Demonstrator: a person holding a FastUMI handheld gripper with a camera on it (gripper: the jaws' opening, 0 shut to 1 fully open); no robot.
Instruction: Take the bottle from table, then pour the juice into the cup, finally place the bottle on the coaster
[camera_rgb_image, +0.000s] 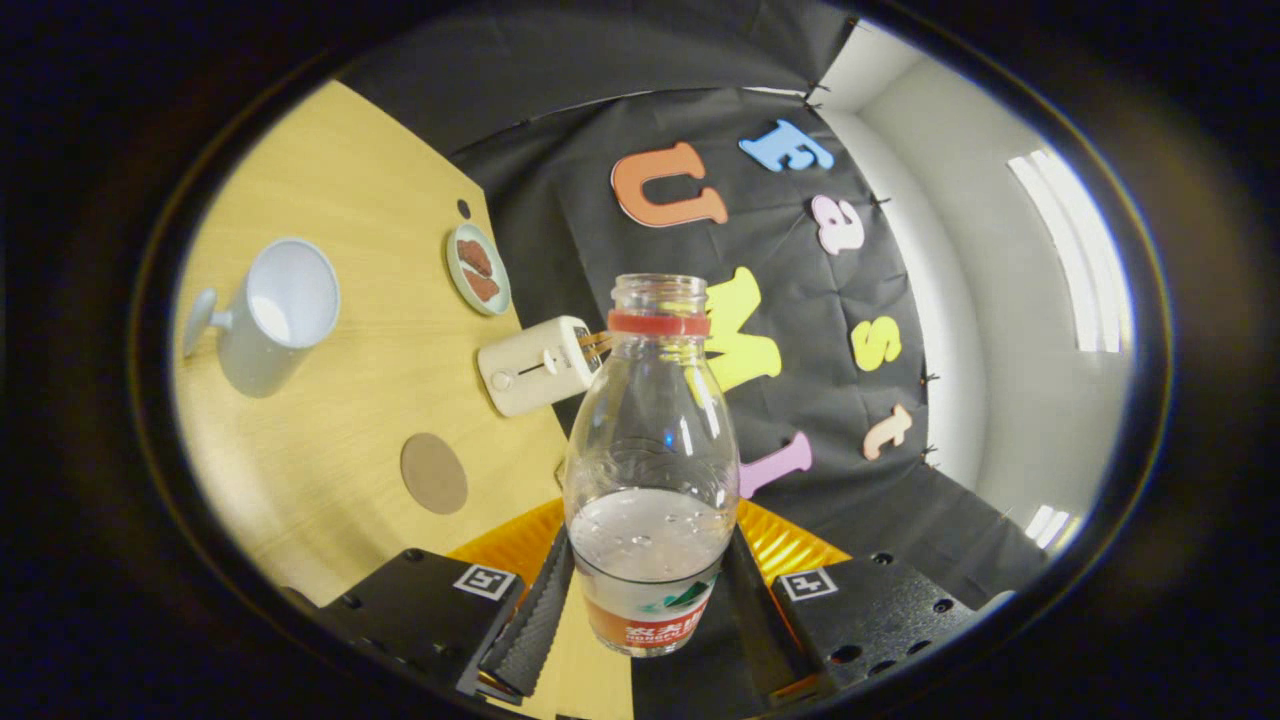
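Light wooden tabletop (340, 400) is seen carrying a white mug (270, 315), toaster (535, 365) and round coaster (434, 473), while the uncapped bottle (650, 470) is clenched by the tool (648, 600).

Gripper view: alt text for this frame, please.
The gripper is shut on an open clear bottle, lifted and tilted, part full. Beyond on the wooden table sit a white cup, toaster and round coaster.

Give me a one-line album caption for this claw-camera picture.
Claw shut on an uncapped, part-full plastic bottle, lifted and tilted over the wooden table, white mug and round coaster beyond.
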